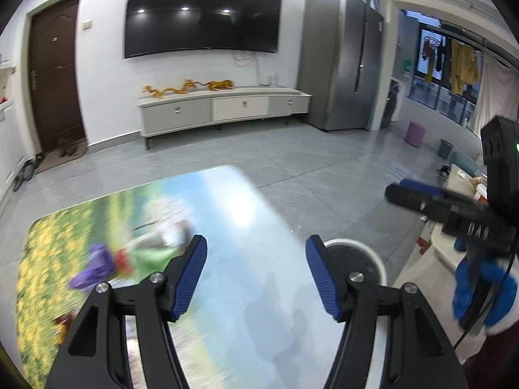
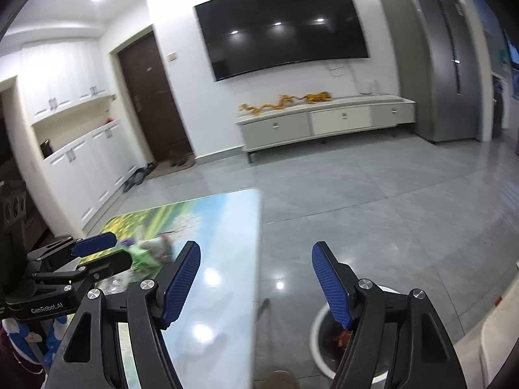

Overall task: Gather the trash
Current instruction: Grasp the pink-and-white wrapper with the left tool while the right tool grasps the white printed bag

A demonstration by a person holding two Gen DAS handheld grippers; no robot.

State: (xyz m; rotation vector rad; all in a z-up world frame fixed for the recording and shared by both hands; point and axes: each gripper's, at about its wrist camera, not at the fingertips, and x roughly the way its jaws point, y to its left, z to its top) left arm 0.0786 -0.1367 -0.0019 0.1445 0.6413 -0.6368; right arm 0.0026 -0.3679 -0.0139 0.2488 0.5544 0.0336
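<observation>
Left gripper [image 1: 256,272] – jaws apart, nothing between the pads. Right gripper [image 2: 256,282] likewise released and empty, held over the table's right edge. Trash [image 1: 129,256] – crumpled purple, green and grey wrappers, blurred – lies on the printed table [image 1: 246,308] near its left edge. White bin [image 2: 319,340] stands on the floor just beside the right edge, with reddish scraps inside.

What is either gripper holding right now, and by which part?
Nothing. The left gripper and right gripper both stand with jaws open and empty. The wrappers lie on the table, untouched; the bin is below the table's edge.
</observation>
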